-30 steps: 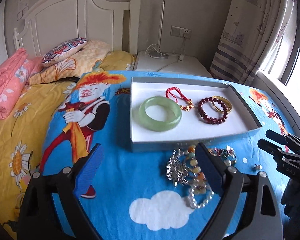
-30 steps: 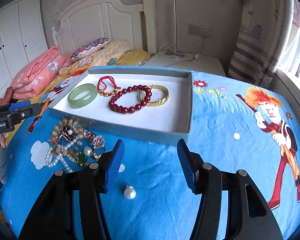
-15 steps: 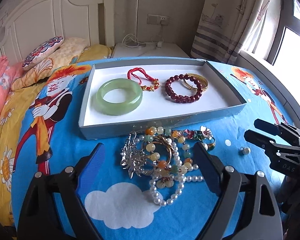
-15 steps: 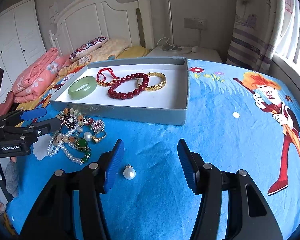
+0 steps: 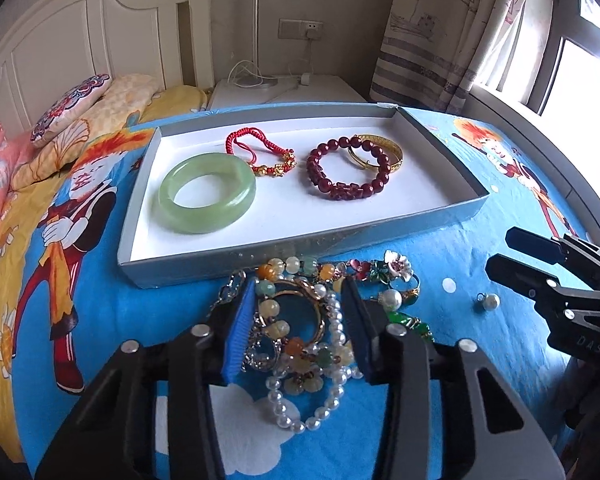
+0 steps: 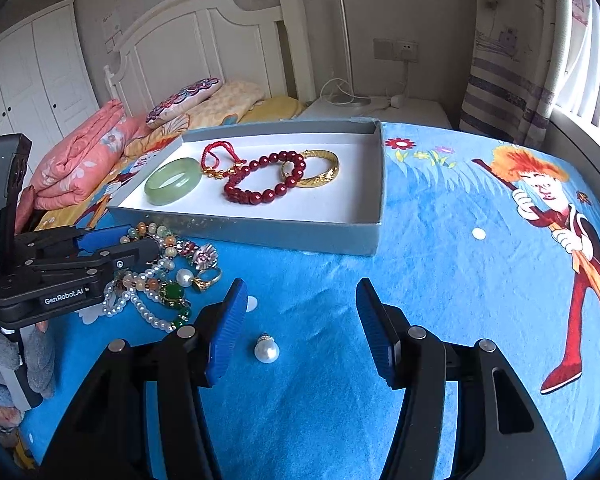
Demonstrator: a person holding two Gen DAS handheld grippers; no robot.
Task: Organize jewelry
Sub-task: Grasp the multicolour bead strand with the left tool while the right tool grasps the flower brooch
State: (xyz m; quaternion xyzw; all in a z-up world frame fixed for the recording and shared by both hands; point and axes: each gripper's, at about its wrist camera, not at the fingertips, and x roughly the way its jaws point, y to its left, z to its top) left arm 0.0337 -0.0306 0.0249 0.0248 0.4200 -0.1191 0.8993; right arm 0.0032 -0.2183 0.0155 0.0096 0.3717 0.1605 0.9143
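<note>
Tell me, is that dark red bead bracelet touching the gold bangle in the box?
Touching. The left wrist view shows the dark red bead bracelet overlapping the gold bangle, beads resting across its rim with no gap.

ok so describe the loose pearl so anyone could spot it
Start at the shallow grey box on the blue cartoon bedspread. In front of it, right of the tangled jewellery pile, one round white pearl with a tiny silver cap lies alone.

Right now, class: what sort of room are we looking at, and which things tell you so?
Most likely a bedroom: a white headboard, a bed with a patterned pillow and folded pink quilt, and white wardrobe doors behind.
</note>
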